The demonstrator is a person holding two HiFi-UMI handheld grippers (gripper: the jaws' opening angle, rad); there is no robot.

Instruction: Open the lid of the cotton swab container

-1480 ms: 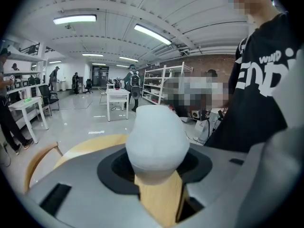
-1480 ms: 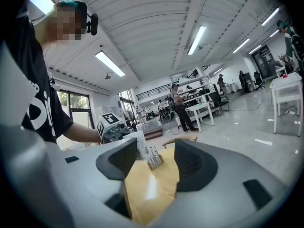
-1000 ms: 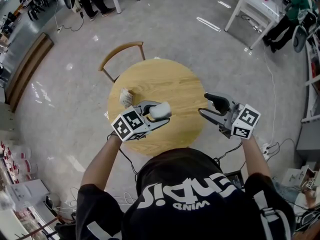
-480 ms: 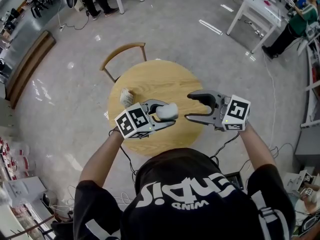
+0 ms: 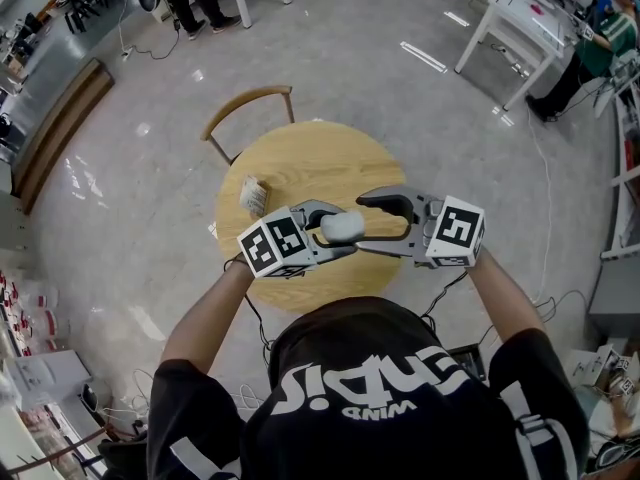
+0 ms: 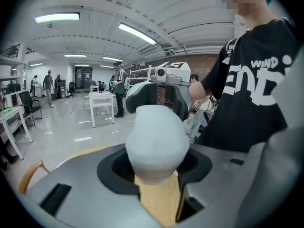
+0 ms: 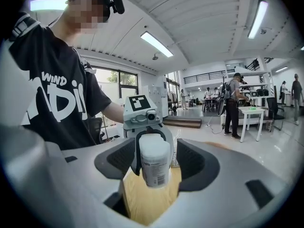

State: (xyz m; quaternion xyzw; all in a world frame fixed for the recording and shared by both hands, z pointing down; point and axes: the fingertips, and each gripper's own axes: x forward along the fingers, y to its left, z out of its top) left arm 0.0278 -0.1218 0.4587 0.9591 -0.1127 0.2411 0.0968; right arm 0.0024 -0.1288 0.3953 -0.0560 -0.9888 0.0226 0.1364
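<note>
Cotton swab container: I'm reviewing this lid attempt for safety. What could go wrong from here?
1. Only the left hand-held gripper holds the cotton swab container, above the table; a hard tug might pull it loose and drop it.
2. The right hand-held gripper, whose jaws have just been opening, straddles its end without touching; closing off-centre could knock it askew.

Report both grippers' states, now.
Left gripper: shut on the cotton swab container.
Right gripper: open, jaws just widened, holding nothing.

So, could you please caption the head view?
Left gripper holds cotton swab container above table; open right gripper flanks it.
</note>
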